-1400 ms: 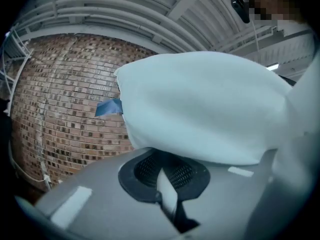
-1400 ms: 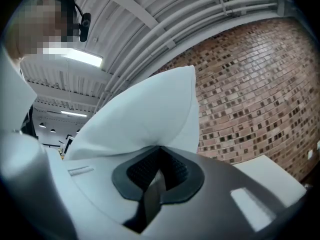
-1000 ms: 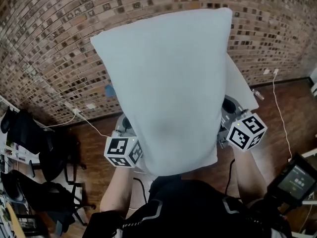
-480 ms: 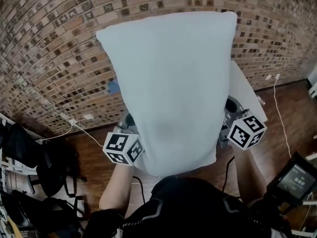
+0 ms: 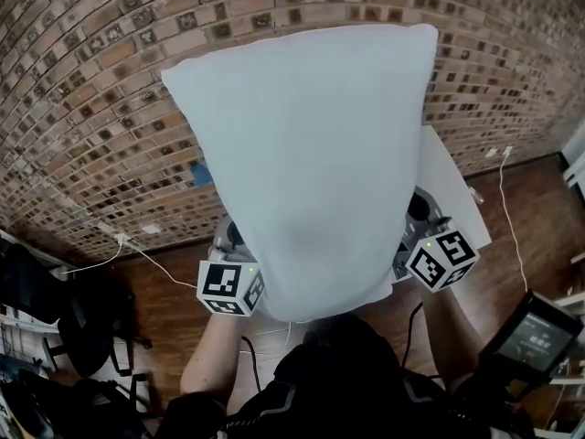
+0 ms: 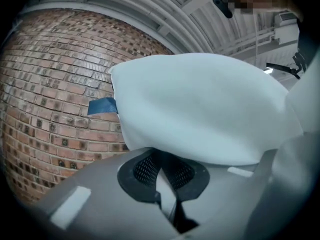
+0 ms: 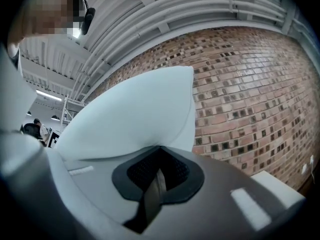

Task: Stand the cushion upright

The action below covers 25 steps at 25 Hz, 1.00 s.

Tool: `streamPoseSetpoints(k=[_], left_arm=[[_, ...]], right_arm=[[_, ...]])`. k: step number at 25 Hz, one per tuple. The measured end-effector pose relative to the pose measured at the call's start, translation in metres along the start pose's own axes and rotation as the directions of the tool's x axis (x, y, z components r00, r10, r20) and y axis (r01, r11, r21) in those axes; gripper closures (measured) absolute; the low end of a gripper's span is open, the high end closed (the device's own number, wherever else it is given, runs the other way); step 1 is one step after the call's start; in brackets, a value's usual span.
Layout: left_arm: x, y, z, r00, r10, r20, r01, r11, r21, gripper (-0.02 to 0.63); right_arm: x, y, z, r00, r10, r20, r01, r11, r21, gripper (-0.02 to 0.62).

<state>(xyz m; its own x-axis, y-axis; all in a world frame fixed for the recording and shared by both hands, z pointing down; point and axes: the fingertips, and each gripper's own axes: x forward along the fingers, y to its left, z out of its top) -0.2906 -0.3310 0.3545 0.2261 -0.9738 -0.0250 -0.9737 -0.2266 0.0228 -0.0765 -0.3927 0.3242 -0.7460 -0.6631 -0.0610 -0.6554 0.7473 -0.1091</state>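
Since a second ago my two grippers have sunk a little lower in the head view and the right one has drawn slightly inward, while the cushion [image 5: 302,172] stays raised between them; in the head view now, the pale cushion fills the middle, tall and on end, its top edge against the brick wall [image 5: 101,80] and its lower edge near my chest; my left gripper [image 5: 236,238] is at its lower left corner and my right gripper [image 5: 413,222] at its lower right, with a white table [image 5: 450,181] showing just behind the right edge; I cannot tell whether the lower edge rests on anything; in the left gripper view, my left jaws are clenched on a pale fold of the cushion [image 6: 200,109], which swells above them, with a strip of blue tape [image 6: 102,105] on the bricks behind; in the right gripper view, my right jaws are likewise pressed together on a thin fold of the cushion [image 7: 135,119], which rises up and left before the wall; by my judgement the lift and turn to vertical are done, and what is left is to set the cushion down on its edge, see that it stands, then let go.
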Motion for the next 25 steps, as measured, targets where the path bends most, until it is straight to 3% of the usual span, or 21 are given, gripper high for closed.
streamPoseSetpoints(k=[7, 16, 25], left_arm=[[0.049, 0.013, -0.005, 0.998, 0.062, -0.008, -0.062, 0.998, 0.027, 0.629], [0.133, 0.021, 0.015, 0.99, 0.113, 0.088, -0.123, 0.985, 0.123, 0.624], [0.212, 0.056, 0.014, 0.979, 0.181, 0.096, -0.192, 0.974, 0.123, 0.624]], right_arm=[[0.045, -0.045, -0.001, 0.999, 0.045, 0.016, -0.046, 0.999, 0.01, 0.598], [0.102, -0.119, 0.02, 0.994, 0.077, 0.083, -0.074, 0.997, -0.038, 0.598], [0.186, -0.179, 0.016, 0.994, 0.088, 0.064, -0.084, 0.995, -0.052, 0.598]])
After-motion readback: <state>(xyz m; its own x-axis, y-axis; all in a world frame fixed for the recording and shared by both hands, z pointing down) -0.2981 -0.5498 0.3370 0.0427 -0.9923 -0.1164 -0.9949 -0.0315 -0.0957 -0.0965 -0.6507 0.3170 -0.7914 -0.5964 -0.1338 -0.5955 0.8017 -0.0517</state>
